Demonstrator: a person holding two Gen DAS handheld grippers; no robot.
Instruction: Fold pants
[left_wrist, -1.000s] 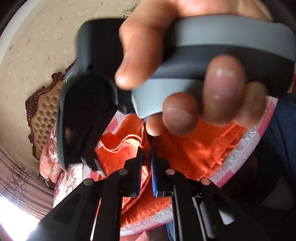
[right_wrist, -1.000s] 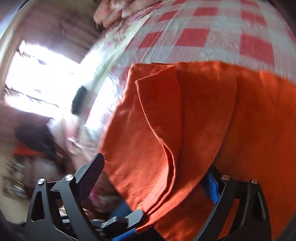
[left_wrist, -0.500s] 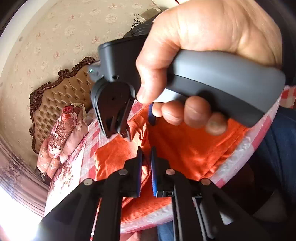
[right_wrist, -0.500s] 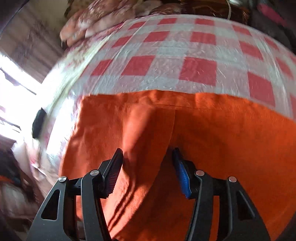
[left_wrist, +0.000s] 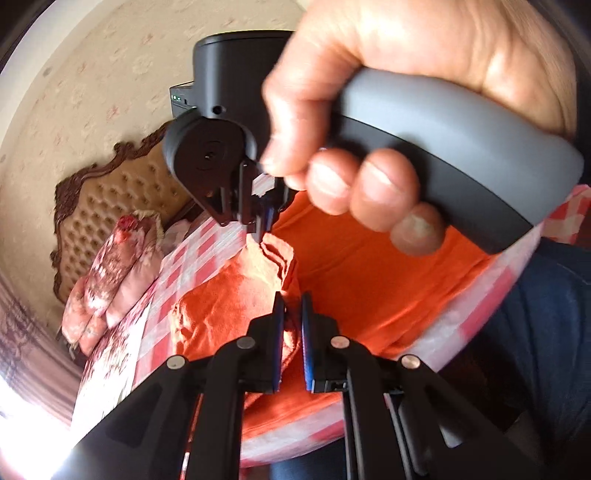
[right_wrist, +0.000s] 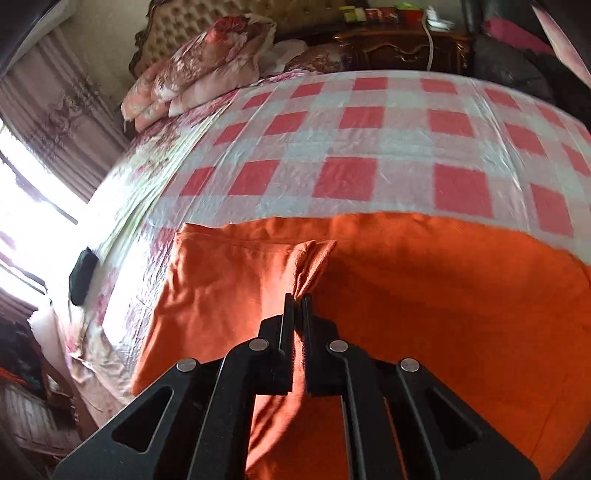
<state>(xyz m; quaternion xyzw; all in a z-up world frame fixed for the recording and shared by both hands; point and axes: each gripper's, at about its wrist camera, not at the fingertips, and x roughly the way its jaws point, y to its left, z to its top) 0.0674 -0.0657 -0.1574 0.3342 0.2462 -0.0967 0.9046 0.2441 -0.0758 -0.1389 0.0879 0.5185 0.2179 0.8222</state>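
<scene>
Orange pants (right_wrist: 443, 314) lie flat across the near part of a red-and-white checked bed cover (right_wrist: 351, 147). My right gripper (right_wrist: 298, 297) points down at them, its jaws closing tight on a pinched-up fold of the orange cloth. In the left wrist view the same pants (left_wrist: 369, 288) show, with my left gripper (left_wrist: 291, 306) shut on a bunch of their fabric near the bed's edge. The right gripper (left_wrist: 264, 221), held by a person's hand (left_wrist: 369, 74), fills the top of that view and grips the raised fold just beyond the left one.
Folded floral quilts (right_wrist: 199, 66) sit at the head of the bed against a tufted headboard (left_wrist: 122, 199). A small black object (right_wrist: 83, 275) lies at the bed's left edge. A dark wooden nightstand (right_wrist: 399, 48) stands behind. A leg in blue jeans (left_wrist: 535, 332) stands beside the bed.
The right gripper went from wide open over the pants to shut on a fold, swinging to face up the bed. The left gripper stayed shut on the cloth.
</scene>
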